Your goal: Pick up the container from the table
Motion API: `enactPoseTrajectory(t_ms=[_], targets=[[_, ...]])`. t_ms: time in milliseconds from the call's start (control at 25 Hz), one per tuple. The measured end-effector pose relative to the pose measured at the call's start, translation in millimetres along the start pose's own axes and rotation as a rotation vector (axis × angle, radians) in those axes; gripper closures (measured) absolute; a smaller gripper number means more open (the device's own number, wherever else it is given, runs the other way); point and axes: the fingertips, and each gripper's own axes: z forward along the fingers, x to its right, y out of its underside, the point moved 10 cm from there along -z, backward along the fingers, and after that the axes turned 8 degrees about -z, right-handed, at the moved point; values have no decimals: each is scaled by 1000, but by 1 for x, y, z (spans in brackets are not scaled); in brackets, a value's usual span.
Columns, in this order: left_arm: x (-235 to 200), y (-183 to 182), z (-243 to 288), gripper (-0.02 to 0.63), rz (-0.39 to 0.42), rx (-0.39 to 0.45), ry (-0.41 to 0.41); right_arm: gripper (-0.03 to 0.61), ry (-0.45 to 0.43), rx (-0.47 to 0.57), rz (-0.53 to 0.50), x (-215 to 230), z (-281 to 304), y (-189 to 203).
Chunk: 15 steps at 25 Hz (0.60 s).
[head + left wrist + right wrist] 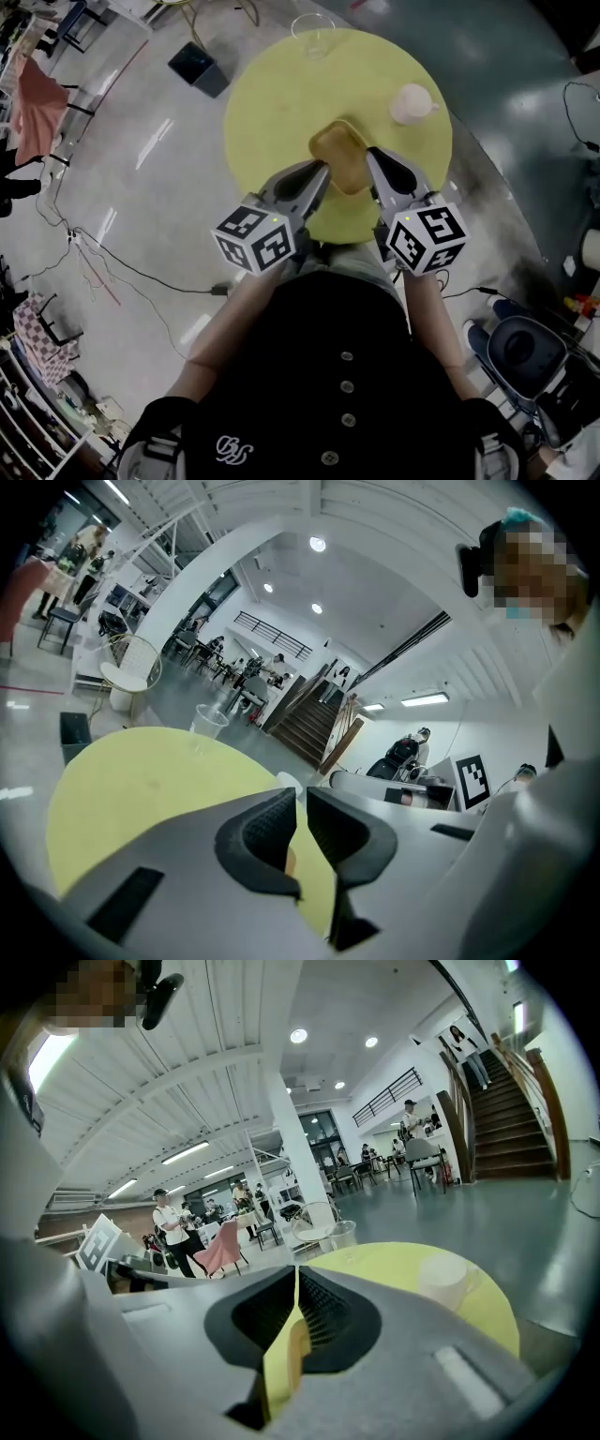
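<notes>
Mustard-yellow container [342, 155] sits over the near part of the round yellow worktop [281, 112], with one of my tongs at each of its long sides. From above I cannot tell whether its base rests on the worktop or is clear of it. Its inside shows only its own mustard surface.

My left tongs [322, 176] are closed narrow on its left rim. In the left gripper view only an orange-yellow sliver shows low between the pads, and the tongs' grey body hides everything else of it. My right tongs [371, 159] are closed narrow on the right rim, and the right gripper view likewise shows just a mustard strip between the pads. The marker cubes and my torso cover the near edge of the worktop.

A pale cup [412, 103] stands on the worktop to the right, apart from the container; what it holds I cannot make out. A clear plastic cup [314, 36] stands at the far edge, its contents too faint to tell. A black box [199, 67] lies on the floor beyond the worktop's left side.
</notes>
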Motion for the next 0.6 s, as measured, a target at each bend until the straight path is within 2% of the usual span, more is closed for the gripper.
enactPoseTrajectory(t_ms=[280, 600], targets=[[-20, 12, 10, 571, -78, -33, -24, 574, 27, -65, 15, 16, 11, 11], [-48, 38, 20, 571, -182, -50, -119, 572, 31, -141, 34, 36, 24, 31]])
